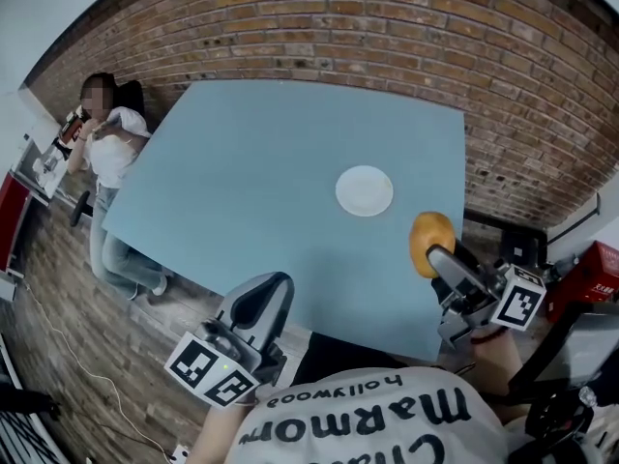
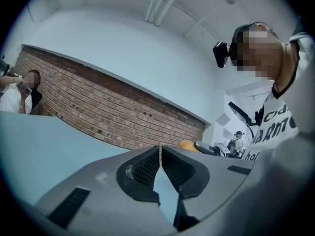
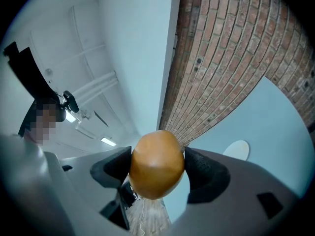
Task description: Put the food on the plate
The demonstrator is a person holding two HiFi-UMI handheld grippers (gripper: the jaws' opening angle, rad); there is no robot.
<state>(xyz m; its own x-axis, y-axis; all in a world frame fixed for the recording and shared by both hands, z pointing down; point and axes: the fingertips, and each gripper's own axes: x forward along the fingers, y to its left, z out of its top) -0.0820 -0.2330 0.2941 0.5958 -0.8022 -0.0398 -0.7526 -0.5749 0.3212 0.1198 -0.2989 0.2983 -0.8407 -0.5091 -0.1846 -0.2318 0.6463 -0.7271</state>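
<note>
A round golden-brown bun (image 1: 430,242) hangs over the right edge of the pale blue table (image 1: 271,182), with my right gripper (image 1: 437,251) shut on it. In the right gripper view the bun (image 3: 156,164) fills the gap between both jaws of the right gripper (image 3: 157,165). A small white plate (image 1: 365,190) lies bare on the table, up and left of the bun; the plate (image 3: 236,149) shows far off in the right gripper view. My left gripper (image 1: 274,286) sits at the table's near edge, its jaws pressed together on nothing. The left gripper (image 2: 161,154) points at the brick wall.
A red brick wall (image 1: 387,37) runs behind and to the right of the table. A seated person (image 1: 108,143) is at the far left corner. Black stands and a red box (image 1: 595,278) crowd the right side. Wooden floor (image 1: 87,346) lies to the left.
</note>
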